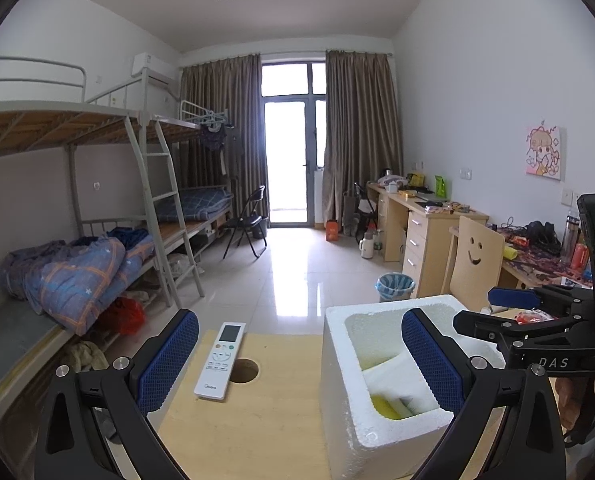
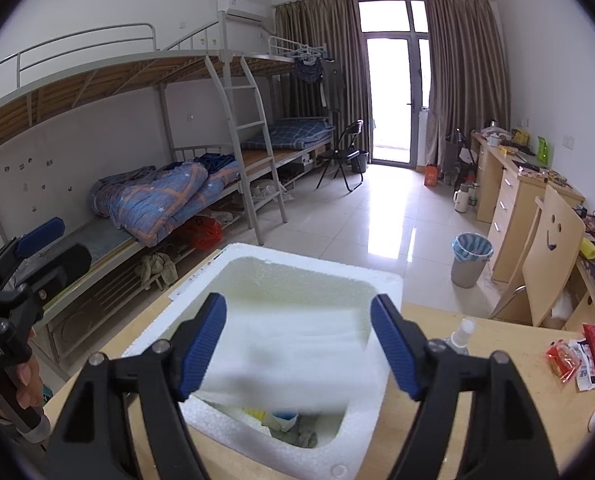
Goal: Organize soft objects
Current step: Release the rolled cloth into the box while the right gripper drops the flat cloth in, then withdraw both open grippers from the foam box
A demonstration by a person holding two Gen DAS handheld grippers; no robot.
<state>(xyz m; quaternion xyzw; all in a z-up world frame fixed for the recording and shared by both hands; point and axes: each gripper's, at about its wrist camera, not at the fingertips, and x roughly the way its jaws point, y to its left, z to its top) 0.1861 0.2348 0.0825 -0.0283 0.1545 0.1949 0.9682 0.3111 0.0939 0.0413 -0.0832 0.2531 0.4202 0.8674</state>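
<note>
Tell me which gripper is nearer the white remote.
Left. The left gripper frames the remote beside its left finger; the right gripper hangs open over the foam box, farther away.

1. White walls and ceiling, glossy pale tile floor [image 1: 293, 268] catching window glare.
2. Metal bunk beds [image 1: 97, 128] along the left side, rumpled blue quilt [image 1: 77, 276] down low.
3. Brown curtains [image 1: 357, 132] flank a bright glass door [image 1: 293, 160] at center back.
4. Wooden desks [image 1: 421, 220] on the right.

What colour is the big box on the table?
White; the foam box shows best in the right wrist view.
</note>
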